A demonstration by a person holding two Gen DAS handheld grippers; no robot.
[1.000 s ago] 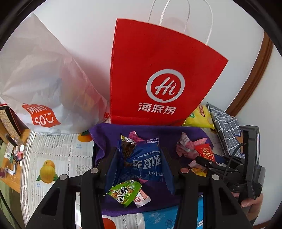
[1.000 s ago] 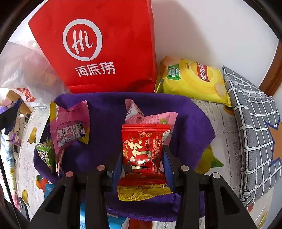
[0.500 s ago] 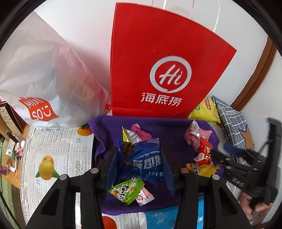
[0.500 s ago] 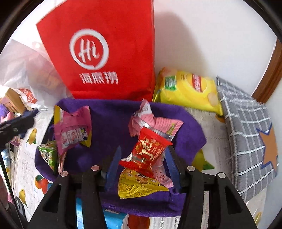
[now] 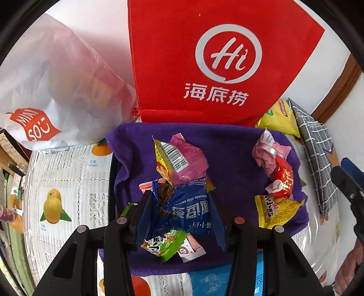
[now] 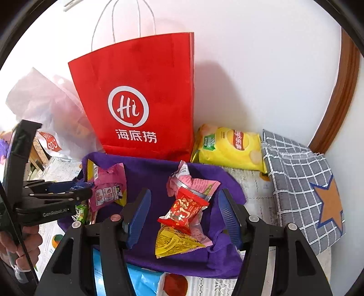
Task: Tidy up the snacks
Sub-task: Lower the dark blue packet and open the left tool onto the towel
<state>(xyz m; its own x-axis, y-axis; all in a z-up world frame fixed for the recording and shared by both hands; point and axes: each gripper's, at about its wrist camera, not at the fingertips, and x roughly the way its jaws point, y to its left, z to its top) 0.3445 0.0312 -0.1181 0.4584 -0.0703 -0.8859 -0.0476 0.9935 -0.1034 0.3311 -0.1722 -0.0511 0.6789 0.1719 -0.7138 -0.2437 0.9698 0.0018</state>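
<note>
left claw (image 5: pixel 179 211) gripped blue cookie packet (image 5: pixel 182 214) over purple cloth (image 5: pixel 227 154) left half | right claw (image 6: pixel 184 218) jaws were opening, red packet (image 6: pixel 182 211) loose between them, near right edge | risk: thin wrapper could slip and scatter 2 packets below

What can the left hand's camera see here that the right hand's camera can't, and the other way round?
Only the left wrist view shows the blue cookie packet clamped in the left gripper. Only the right wrist view shows the bag's white handles and the right gripper, jaws opening, empty. Both show the red paper bag, purple cloth and small red packet.
</note>
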